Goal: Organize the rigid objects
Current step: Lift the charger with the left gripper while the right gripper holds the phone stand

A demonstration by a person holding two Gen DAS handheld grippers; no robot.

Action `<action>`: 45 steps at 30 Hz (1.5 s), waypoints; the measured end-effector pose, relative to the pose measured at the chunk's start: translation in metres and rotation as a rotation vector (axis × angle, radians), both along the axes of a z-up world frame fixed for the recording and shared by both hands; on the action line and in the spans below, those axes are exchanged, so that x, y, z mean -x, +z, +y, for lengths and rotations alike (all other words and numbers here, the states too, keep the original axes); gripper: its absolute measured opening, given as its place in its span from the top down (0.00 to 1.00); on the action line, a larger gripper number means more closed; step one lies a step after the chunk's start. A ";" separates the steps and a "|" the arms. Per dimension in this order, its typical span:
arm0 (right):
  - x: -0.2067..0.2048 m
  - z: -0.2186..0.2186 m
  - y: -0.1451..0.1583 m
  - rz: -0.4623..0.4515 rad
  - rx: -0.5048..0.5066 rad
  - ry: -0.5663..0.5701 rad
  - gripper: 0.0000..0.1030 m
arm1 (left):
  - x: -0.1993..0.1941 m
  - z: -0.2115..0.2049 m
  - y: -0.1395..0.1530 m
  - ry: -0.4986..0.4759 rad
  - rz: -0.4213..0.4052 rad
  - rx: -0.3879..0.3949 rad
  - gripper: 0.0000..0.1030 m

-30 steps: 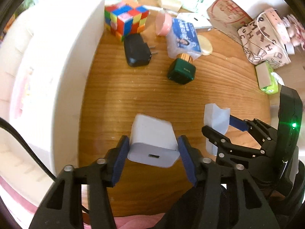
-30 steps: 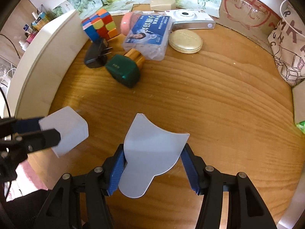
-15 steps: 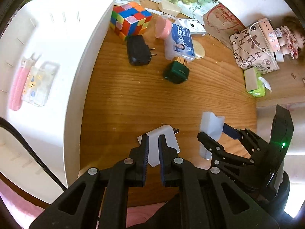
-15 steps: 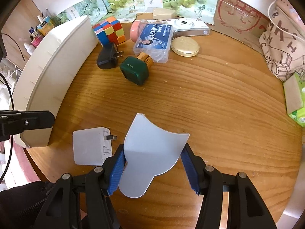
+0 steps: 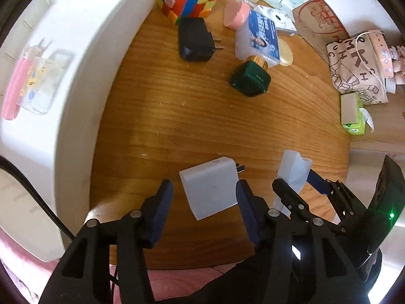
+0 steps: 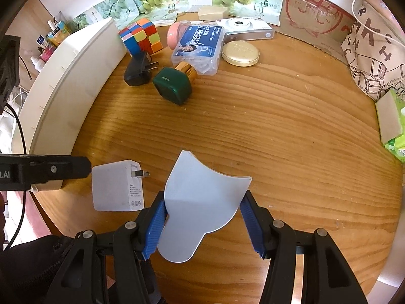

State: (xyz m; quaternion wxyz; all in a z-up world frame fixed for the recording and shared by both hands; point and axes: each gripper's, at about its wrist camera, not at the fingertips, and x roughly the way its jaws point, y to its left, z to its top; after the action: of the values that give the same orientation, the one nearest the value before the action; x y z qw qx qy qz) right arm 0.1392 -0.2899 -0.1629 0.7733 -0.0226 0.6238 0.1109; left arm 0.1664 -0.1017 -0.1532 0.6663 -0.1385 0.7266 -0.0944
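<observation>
A white plug charger (image 5: pixel 210 190) (image 6: pixel 116 186) lies flat on the wooden table near its front edge, prongs pointing right. My left gripper (image 5: pixel 203 202) hovers over it with its jaws opening. The charger shows between the blue pads (image 5: pixel 162 202), which do not press on it. One left finger (image 6: pixel 50 169) shows at the left edge of the right wrist view. My right gripper (image 6: pixel 202 210) (image 5: pixel 296 179) is shut on a pale curved plastic plate (image 6: pixel 202 195) (image 5: pixel 293 174), held just right of the charger.
A white storage tray (image 5: pixel 76 76) (image 6: pixel 68 83) runs along the left side. At the back lie a colour cube (image 6: pixel 140 38), black charger (image 6: pixel 138 72), green box (image 6: pixel 173 84), blue-label box (image 6: pixel 200 45), camera (image 6: pixel 245 29) and gold compact (image 6: pixel 240 53). A printed bag (image 6: pixel 374 55) stands at the right.
The left gripper held the white charger aloft, then the charger lay on the table under shut jaws. Now the jaws stand apart around it. The right gripper keeps its plate, unmoved.
</observation>
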 end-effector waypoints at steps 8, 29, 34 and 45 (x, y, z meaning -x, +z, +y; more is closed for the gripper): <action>-0.008 -0.007 -0.008 0.018 0.000 -0.013 0.43 | -0.001 -0.016 -0.021 0.009 0.103 -0.020 0.22; -0.019 -0.024 -0.014 0.043 0.017 -0.018 0.43 | -0.004 -0.027 -0.061 0.082 0.248 -0.053 0.38; -0.017 -0.024 -0.014 0.044 0.014 -0.030 0.43 | 0.000 -0.025 -0.060 0.056 0.246 -0.054 0.39; -0.010 -0.023 -0.005 0.018 0.024 -0.082 0.43 | 0.020 -0.034 -0.044 -0.072 0.209 -0.055 0.39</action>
State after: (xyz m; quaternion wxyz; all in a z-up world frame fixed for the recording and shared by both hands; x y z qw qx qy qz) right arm 0.1494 -0.3125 -0.1680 0.7714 -0.0053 0.6322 0.0720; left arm 0.1463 -0.1355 -0.1974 0.5866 -0.1031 0.7989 -0.0832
